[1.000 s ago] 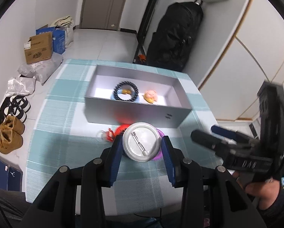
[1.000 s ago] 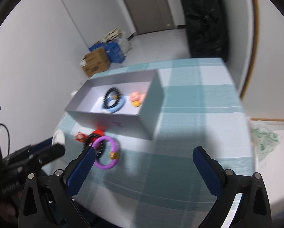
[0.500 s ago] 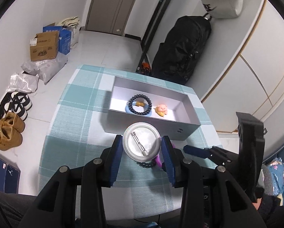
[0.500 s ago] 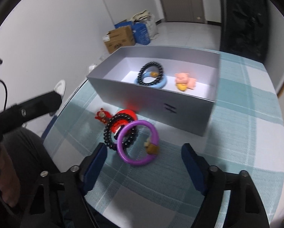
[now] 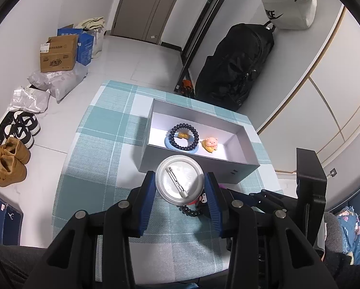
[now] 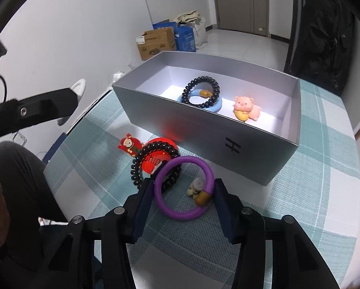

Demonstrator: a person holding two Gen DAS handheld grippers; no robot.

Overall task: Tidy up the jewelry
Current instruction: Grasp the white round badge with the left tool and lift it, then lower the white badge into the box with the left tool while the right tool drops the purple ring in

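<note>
Right wrist view: the right tongs (image 6: pixel 183 198) are closing around a purple bangle (image 6: pixel 184 187) that lies flat on the checked desk (image 6: pixel 312 192), its blue pads just beside the ring's two sides, not clearly pressing yet. A small brown charm (image 6: pixel 202 198) hangs on the bangle's near edge. Touching the bangle's far-left side is a black bead bracelet (image 6: pixel 153 162), draped over a red round badge (image 6: pixel 159 153), with a small Santa figure (image 6: pixel 129 143) just beyond. Farther back stands the open grey box (image 6: pixel 228 144); inside it another bead bracelet (image 6: pixel 202 92) rests on a blue ring (image 6: pixel 216 106), a pink pig figure (image 6: pixel 246 108) beside them. From the left wrist, the left tongs (image 5: pixel 180 187) hold a round silver pin badge (image 5: pixel 179 183), back up, between narrow pads, above the desk in front of the box.
</note>
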